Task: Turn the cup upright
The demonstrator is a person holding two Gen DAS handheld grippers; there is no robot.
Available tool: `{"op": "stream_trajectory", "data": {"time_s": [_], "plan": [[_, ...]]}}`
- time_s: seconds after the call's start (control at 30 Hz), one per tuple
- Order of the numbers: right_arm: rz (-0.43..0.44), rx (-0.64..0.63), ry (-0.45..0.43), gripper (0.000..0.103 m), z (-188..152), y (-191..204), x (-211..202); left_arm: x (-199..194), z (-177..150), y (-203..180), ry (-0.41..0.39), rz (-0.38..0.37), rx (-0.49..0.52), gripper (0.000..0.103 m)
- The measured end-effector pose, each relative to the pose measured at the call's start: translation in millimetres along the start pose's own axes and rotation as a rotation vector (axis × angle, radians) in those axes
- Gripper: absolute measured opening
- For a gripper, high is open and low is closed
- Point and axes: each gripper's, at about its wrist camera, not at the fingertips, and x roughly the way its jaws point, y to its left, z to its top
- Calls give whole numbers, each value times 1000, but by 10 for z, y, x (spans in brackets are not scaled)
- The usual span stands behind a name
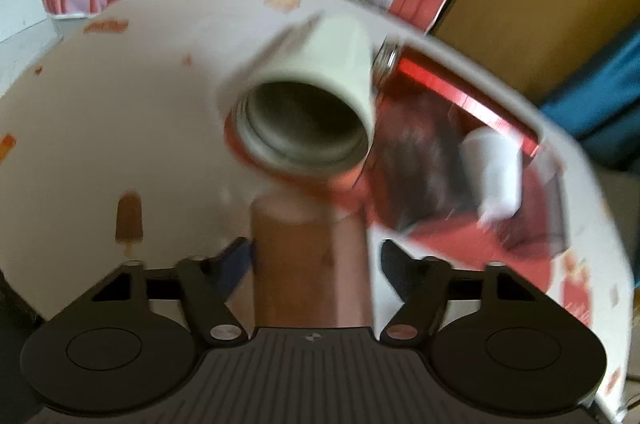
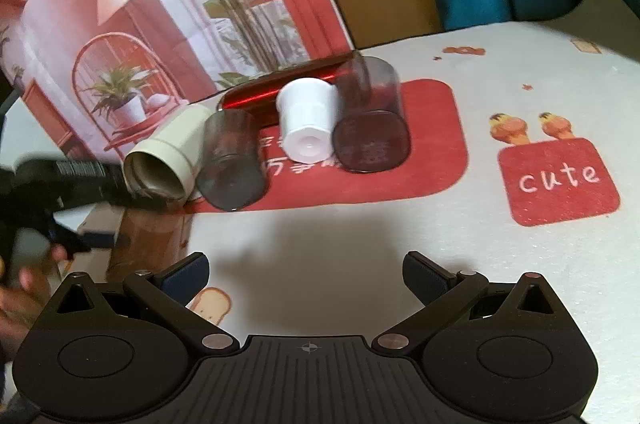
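My left gripper (image 1: 314,256) is shut on a brown cup (image 1: 312,264) that fills the gap between its fingers; the same cup (image 2: 150,240) shows at the left of the right wrist view, off the table. A cream cup (image 1: 316,92) lies on its side with its mouth toward the left wrist camera; it also shows in the right wrist view (image 2: 168,152). My right gripper (image 2: 306,274) is open and empty above the tablecloth, nearer the camera than the lying cups.
On the red mat (image 2: 432,128) lie a dark clear cup (image 2: 232,164), a white cup (image 2: 308,122), a dark red-tinted cup (image 2: 372,116) and a red metallic bottle (image 2: 280,90). A printed backdrop (image 2: 160,4) stands behind. The round table's edge (image 1: 592,164) curves right.
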Motion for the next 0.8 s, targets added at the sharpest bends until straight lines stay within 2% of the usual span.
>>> {"op": "stream_trajectory", "data": {"time_s": [0.1,0.27,0.4,0.57,0.8], "plan": [[1,40,4,103,3,-84,0,51,-91,128,-5,-63,-61,69],[14,91,22,103,-4,-167,76,30,-88,178,18,-29,-70,69],[23,94,26,103,-17,-157,94,-71,-98,303,20,-33,-52,69],[26,99,31,103,-18,-150,104,-279,-108,404,-63,1,20,69],[28,94,38,103,-27,-121,112,-355,3,488,-121,31,24,69]]}}
